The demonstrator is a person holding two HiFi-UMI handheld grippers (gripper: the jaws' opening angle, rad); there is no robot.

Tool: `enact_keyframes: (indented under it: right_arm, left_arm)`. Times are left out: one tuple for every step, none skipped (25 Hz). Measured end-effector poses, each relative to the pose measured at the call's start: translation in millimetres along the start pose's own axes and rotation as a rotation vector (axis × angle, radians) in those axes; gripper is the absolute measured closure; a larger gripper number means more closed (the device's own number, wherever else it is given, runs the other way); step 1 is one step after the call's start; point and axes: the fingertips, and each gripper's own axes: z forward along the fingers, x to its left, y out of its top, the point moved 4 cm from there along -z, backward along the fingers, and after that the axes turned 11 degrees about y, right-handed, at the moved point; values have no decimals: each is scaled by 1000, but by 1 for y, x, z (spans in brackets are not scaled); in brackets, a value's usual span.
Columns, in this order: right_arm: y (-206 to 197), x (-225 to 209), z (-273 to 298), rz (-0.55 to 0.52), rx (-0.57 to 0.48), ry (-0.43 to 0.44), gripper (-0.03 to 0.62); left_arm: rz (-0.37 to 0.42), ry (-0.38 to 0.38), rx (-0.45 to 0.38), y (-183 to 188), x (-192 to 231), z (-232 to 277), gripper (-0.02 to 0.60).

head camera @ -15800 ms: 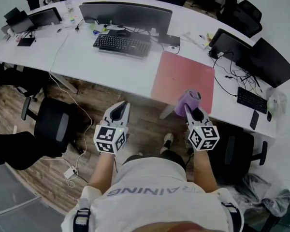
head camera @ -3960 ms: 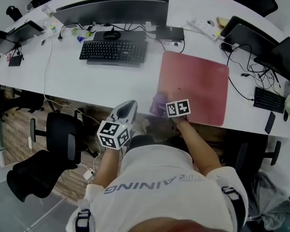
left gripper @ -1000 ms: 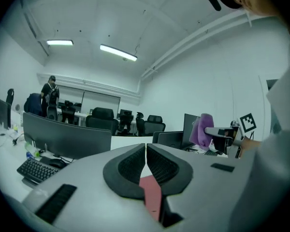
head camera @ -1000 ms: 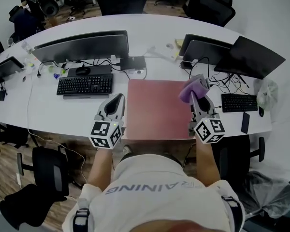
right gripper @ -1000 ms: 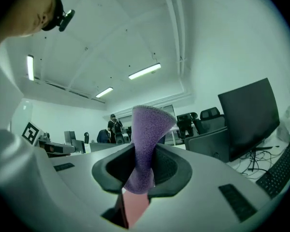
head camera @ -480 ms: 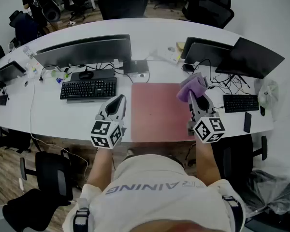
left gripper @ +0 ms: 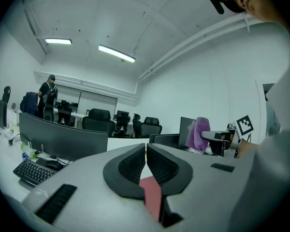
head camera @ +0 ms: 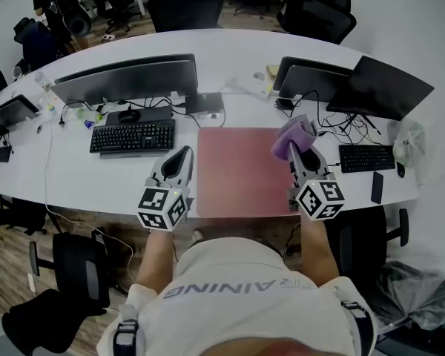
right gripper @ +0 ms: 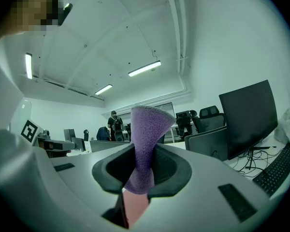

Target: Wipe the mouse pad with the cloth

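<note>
The pink mouse pad [head camera: 237, 170] lies flat on the white desk [head camera: 119, 180], reaching its front edge. My right gripper [head camera: 300, 150] is raised over the pad's right side, shut on a folded purple cloth [head camera: 291, 135] that sticks up from between its jaws. The same cloth [right gripper: 144, 144] shows in the right gripper view, pinched and standing upright. My left gripper [head camera: 181, 159] hovers just left of the pad, jaws closed with nothing held. In the left gripper view that gripper [left gripper: 146, 156] is shut, with the cloth [left gripper: 197, 134] off to the right.
A black keyboard [head camera: 132, 136] and mouse [head camera: 128, 115] sit left of the pad below a wide monitor [head camera: 122, 78]. More monitors [head camera: 378, 86] and a second keyboard [head camera: 364, 157] stand at the right, with cables. Office chairs [head camera: 78, 263] are by the desk.
Over the past sixteen seconds I came up to the desk; the cloth was down at the pad's near left corner, then lifted to its right side. In the last second little moved.
</note>
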Motion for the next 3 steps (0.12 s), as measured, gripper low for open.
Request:
enact_keyframes:
  right_arm:
    - [0, 0, -1, 0, 2, 2, 494]
    - [0, 0, -3, -1, 4, 5, 494]
    - [0, -1, -4, -2, 6, 7, 496]
  left_arm:
    - [2, 0, -2, 1, -2, -2, 549]
    - [5, 0, -5, 2, -4, -4, 549]
    - [8, 0, -9, 3, -6, -5, 549]
